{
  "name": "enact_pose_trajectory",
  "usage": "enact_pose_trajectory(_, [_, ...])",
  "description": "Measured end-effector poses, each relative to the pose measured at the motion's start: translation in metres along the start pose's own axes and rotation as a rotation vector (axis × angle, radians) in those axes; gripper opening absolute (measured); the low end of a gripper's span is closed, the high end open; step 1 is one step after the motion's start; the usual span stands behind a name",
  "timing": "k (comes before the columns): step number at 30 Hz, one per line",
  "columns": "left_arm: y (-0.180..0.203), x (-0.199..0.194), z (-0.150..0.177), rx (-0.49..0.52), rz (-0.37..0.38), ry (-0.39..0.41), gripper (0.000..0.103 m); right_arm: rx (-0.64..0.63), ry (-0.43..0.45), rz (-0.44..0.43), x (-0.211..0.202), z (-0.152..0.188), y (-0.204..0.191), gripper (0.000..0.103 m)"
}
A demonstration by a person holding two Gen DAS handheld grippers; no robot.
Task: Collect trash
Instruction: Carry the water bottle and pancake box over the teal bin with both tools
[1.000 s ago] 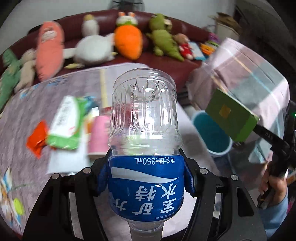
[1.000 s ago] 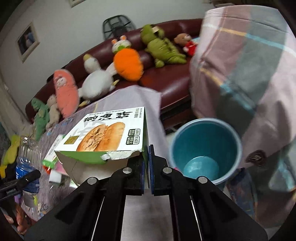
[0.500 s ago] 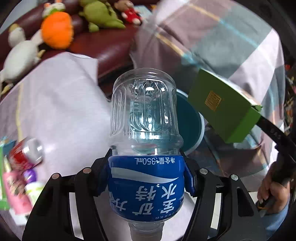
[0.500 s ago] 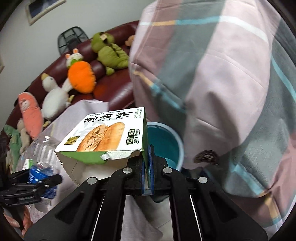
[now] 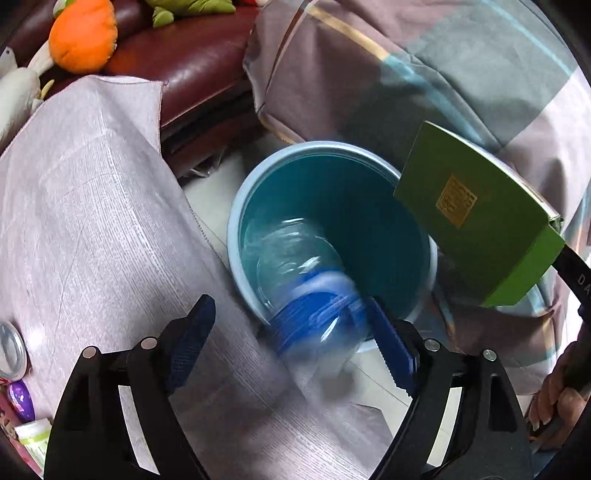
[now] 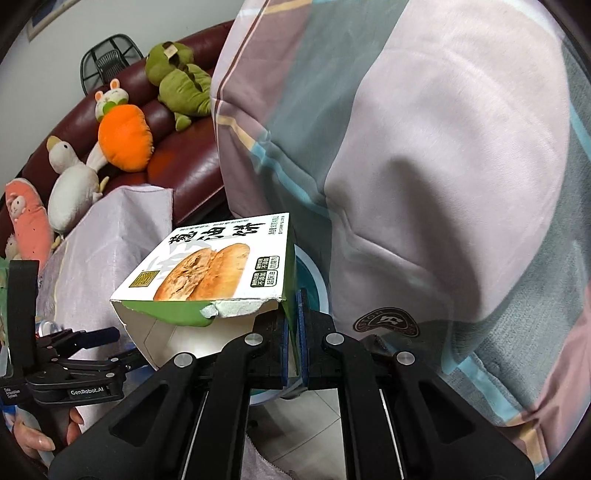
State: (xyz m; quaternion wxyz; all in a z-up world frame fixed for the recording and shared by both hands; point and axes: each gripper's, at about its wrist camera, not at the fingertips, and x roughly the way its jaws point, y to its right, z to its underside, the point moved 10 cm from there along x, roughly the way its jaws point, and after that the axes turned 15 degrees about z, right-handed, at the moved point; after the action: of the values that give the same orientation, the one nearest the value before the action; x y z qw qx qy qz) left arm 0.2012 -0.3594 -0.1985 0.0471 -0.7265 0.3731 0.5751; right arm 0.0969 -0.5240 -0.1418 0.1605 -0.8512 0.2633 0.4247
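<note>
Since half a sec earlier the plastic bottle [image 5: 310, 295] had left the left gripper [image 5: 288, 339]: before it sat clamped at its blue label, now it was a blurred shape tipping base-first over the near rim of the teal bin [image 5: 332, 236], w/ the pads no longer pressing it. Left jaws were opening, spread wide; bottle's label end was still between the fingertips [image 5: 192, 332], right up against the right-hand pad.

Right gripper [image 6: 293, 332] was pinched nearly fully closed on a thin side flap of the green & white food box [image 6: 207, 266], torn open at the near end. In the left view the box [image 5: 476, 221] hung above the bin's right rim, not inside it.

Bin stood on the floor betw. the grey tablecloth [image 5: 92, 221] & a plaid blanket [image 5: 424, 74]. Dark red sofa [image 5: 192, 62] behind, w/ an orange plush [image 5: 83, 35] on it. Left edge of the table: a can top [image 5: 11, 350], partly cut off.
</note>
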Motion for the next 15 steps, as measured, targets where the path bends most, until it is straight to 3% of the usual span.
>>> enact_pose_trajectory(15, [-0.016, -0.016, 0.011, -0.045, 0.027, 0.031, 0.086, -0.045, -0.024, 0.008, 0.014, 0.0, -0.017, 0.005])
